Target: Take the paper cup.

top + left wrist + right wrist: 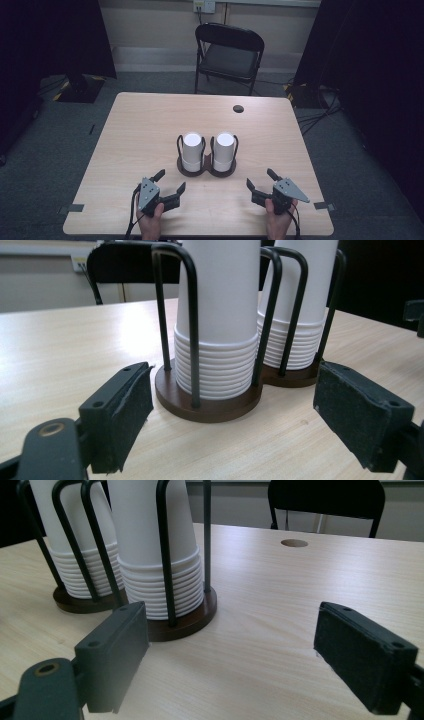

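No readable txt, labels or nos. anywhere on scene.

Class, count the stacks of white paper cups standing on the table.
2. The left stack and the right stack stand upside down, side by side in a dark double holder at mid-table, ahead of both grippers.

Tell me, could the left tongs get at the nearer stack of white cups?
Probably yes: the left tongs stand open, bare table lies between them and the left cup stack. Only the holder's black wire loops partly fence it.
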Motion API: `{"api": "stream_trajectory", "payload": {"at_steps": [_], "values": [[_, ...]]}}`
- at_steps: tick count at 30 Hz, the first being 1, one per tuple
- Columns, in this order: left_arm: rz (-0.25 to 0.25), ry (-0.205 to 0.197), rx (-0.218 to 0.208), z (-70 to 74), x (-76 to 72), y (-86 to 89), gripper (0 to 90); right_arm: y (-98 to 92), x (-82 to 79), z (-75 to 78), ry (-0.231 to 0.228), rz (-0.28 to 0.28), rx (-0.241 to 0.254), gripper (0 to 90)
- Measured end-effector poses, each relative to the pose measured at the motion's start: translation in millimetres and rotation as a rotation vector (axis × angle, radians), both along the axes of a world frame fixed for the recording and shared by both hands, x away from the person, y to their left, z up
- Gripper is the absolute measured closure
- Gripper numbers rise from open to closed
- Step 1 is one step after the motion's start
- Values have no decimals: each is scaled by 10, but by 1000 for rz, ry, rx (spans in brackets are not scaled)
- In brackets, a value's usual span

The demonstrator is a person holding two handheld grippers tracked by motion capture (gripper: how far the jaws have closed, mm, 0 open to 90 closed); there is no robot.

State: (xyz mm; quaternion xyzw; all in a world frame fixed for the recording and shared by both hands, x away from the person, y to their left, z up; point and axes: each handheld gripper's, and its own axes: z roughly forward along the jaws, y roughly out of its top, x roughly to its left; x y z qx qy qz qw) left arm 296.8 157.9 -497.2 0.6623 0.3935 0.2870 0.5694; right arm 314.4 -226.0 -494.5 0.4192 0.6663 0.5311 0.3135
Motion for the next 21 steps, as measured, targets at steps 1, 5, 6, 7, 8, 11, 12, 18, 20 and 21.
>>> {"api": "stream_trajectory", "payload": {"at_steps": [1, 5, 6, 7, 8, 11, 12, 18, 20, 21], "values": [[-5, 2, 2, 0, 4, 5, 157, 13, -8, 2, 3, -4, -15, 140], [-7, 22, 9, 5, 23, 3, 159, 15, -27, 0, -10, 1, -17, 154], [-6, 30, 6, 6, 30, 7, 158, 15, -38, -1, -19, 0, -20, 160], [-7, 38, -2, 6, 36, 10, 157, 15, -48, -2, -28, -7, -19, 163], [-13, 50, -8, 7, 44, 19, 158, 15, -58, -3, -37, -15, -17, 163], [-27, 60, -16, 12, 51, 27, 157, 18, -58, -3, -37, -22, -19, 163], [-30, 62, -14, 16, 52, 26, 158, 27, -57, -2, -36, -20, -27, 163], [-28, 73, -38, 35, 58, 23, 156, 65, -28, 2, -23, -18, -57, 163], [-36, 88, -64, 39, 84, 20, 159, 68, -52, -1, -41, -43, -52, 164], [-36, 88, -64, 39, 84, 20, 159, 68, -52, -1, -41, -43, -52, 164]]}}
